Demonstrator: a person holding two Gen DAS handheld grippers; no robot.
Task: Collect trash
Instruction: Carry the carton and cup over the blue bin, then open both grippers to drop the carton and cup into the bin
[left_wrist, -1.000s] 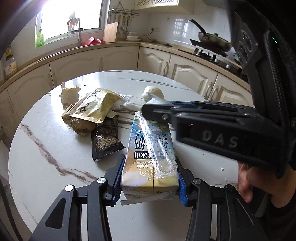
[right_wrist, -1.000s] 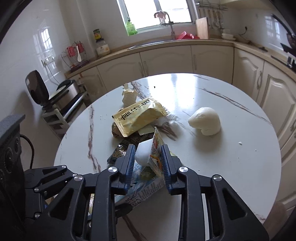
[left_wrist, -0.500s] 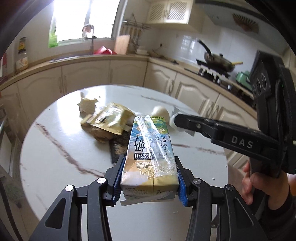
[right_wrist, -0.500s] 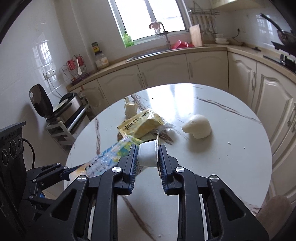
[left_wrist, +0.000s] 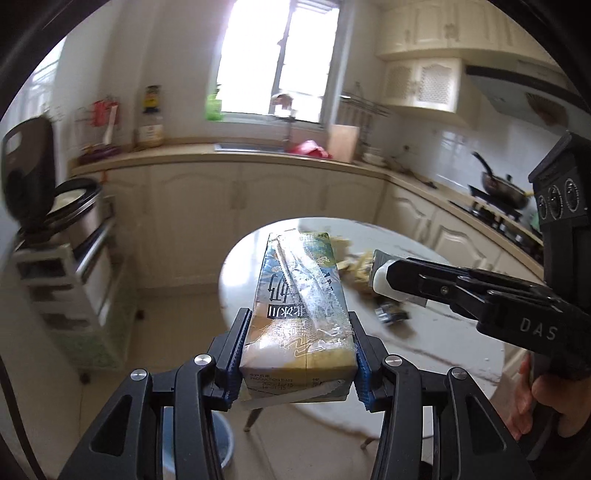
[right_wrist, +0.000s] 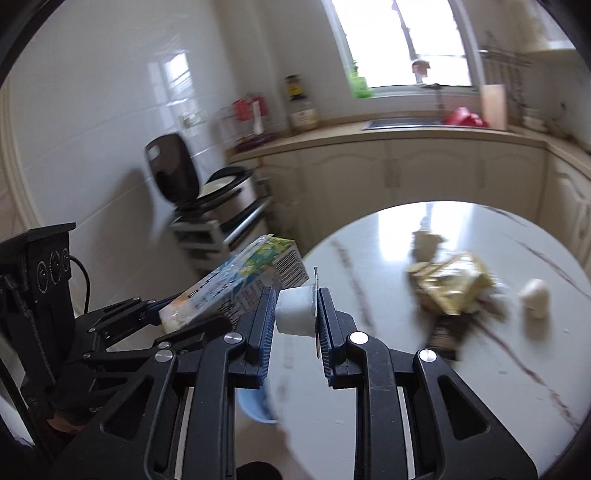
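The left gripper (left_wrist: 298, 354) is clamped on the milk carton (left_wrist: 301, 306), long axis pointing forward, the right gripper (right_wrist: 295, 314) pinches a small white cup (right_wrist: 295, 312), and what seems a blue bin (right_wrist: 255, 406) lies below both, past the table (right_wrist: 406, 387) edge.

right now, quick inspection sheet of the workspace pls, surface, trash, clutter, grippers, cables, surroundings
surface: round white marble table, dark veins, a pile of trash on it.
job's things: milk carton held off the table in the left gripper; small white cup in the right gripper; yellow wrapper, dark wrapper and white lump lie on the table.
clutter: blue bin on the floor by the table edge.
grippers: both shut on their loads.
cables: black cable on the left unit.
surroundings: cream cabinets, sink under a window, open rice cooker on a rack, pan on the stove.
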